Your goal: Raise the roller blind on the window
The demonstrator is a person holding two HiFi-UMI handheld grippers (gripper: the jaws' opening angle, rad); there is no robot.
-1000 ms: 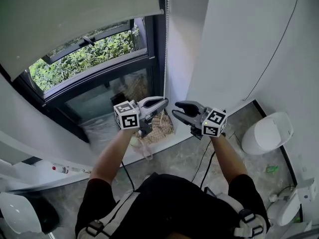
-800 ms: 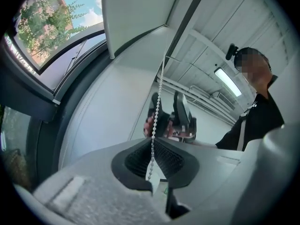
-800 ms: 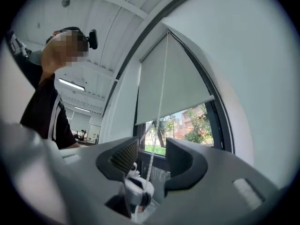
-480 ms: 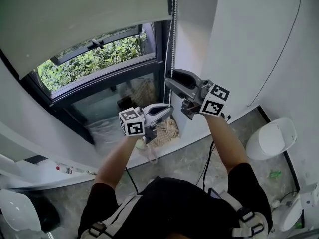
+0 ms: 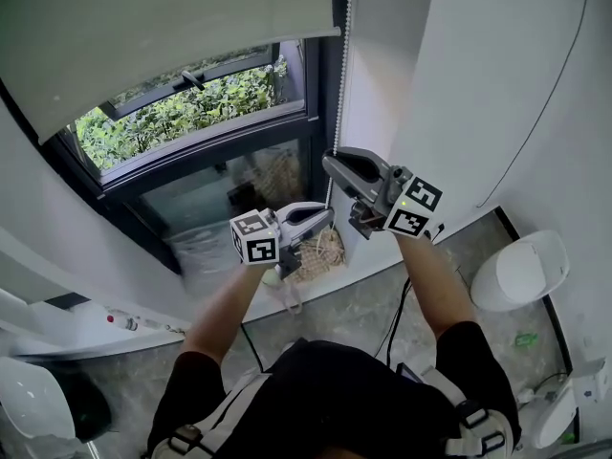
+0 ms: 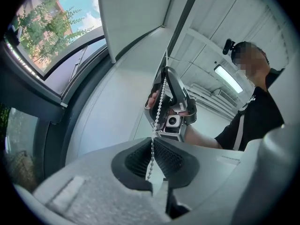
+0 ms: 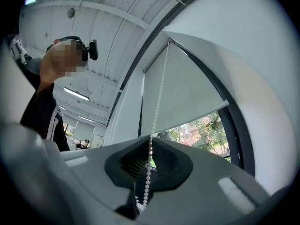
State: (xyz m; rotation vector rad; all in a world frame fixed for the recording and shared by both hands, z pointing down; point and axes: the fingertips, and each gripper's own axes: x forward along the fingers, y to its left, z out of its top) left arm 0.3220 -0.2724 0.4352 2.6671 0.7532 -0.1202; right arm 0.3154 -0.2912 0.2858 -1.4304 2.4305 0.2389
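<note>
The pale roller blind [image 5: 163, 36] covers the top of the window, its bottom bar at the upper edge of the head view. A white bead chain [image 5: 346, 46] hangs along the blind's right side. My left gripper [image 5: 328, 214] is shut on the bead chain [image 6: 159, 111] low down. My right gripper [image 5: 330, 163] sits just above it on the same chain; its jaws have just been closing and now pinch the bead chain [image 7: 159, 93]. The blind [image 7: 187, 88] fills the right gripper view ahead. The left gripper view shows the right gripper [image 6: 171, 107] close above.
The dark-framed window [image 5: 182, 113] shows green foliage outside. A white wall [image 5: 459, 84] with a thin black cable [image 5: 545, 94] stands right of the chain. A woven basket [image 5: 316, 247] lies below the grippers, and a white toilet [image 5: 521, 271] at the right.
My right gripper has risen from beside the left gripper to above it and has shut on the bead chain. The left gripper has kept its place and grip.
</note>
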